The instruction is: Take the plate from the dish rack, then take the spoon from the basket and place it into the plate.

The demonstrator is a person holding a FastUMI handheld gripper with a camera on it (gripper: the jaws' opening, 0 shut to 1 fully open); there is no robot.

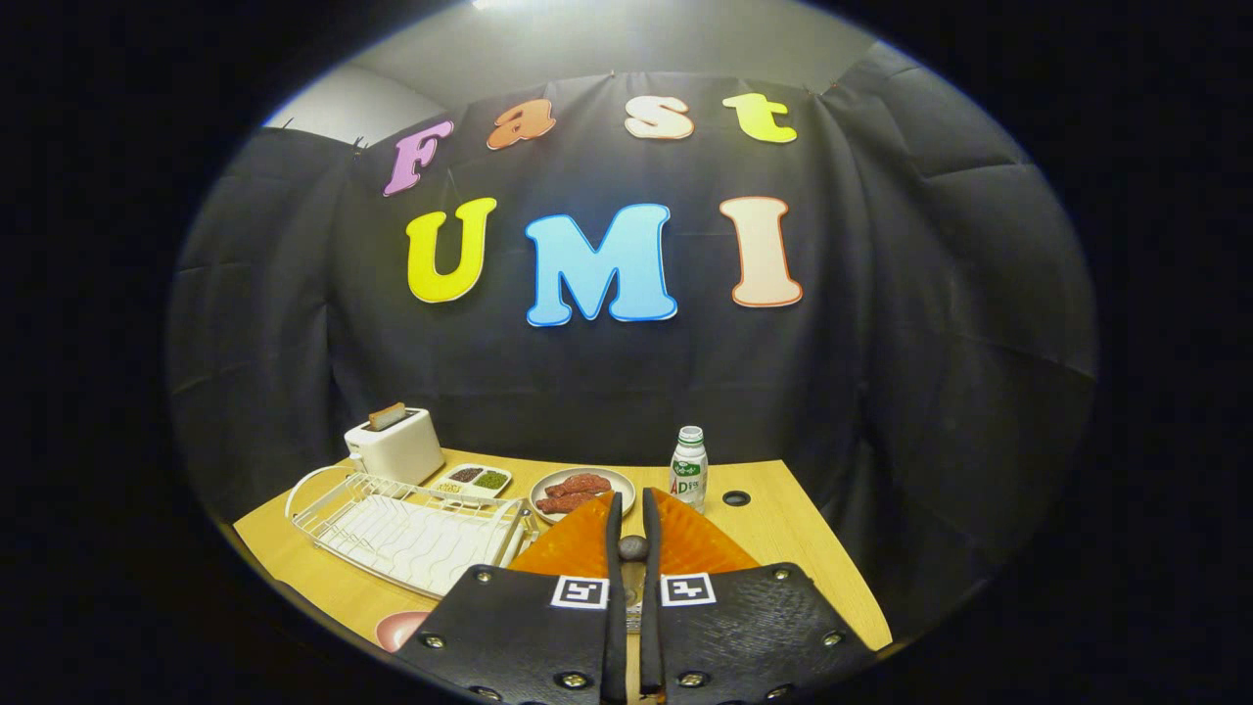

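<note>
An orange ribbed plate (700,544) lies on the wooden table (783,534), right under my fingers and showing on both sides of them. My gripper (633,501) is shut on a spoon (633,547). Its small grey rounded end shows in the narrow gap between the fingers, above the plate, and the rest of it is hidden by them. The white wire dish rack (411,531) stands to the left of the fingers with no plate in it. A pink rounded object (401,629) sits at the near left; I cannot tell what it is.
Just beyond the fingertips sits a pale plate of brown meat pieces (581,490). A white bottle with a green label (688,468) stands to its right. A white toaster with a slice in it (395,443) and a small divided dish (471,479) are behind the rack.
</note>
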